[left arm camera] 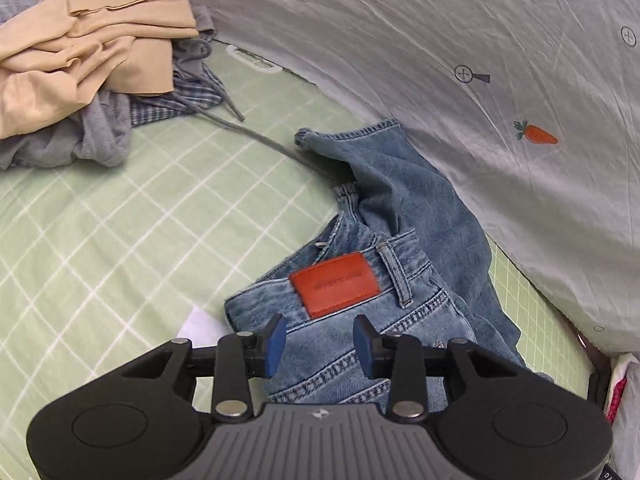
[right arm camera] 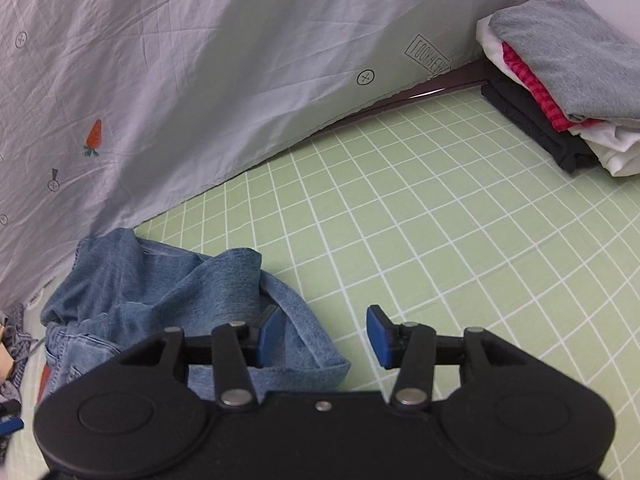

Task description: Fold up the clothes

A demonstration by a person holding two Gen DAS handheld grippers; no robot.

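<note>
Here both grippers' jaws hang released above the jeans [left arm camera: 400,216], whose legs lie bunched, partly hidden.

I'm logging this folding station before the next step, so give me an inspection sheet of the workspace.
Surface: green checked sheet, mostly bare on the right.
Job's things: blue jeans lying crumpled, brown waistband patch up.
Clutter: unfolded heap, beige garment on top; folded stack, grey on top.
Grippers: left gripper open above the jeans' waistband; right gripper open over a jeans leg end; neither holds cloth.
Cables: nothing seen; only a grey drawstring.
Surroundings: pale carrot-print cloth behind.
</note>
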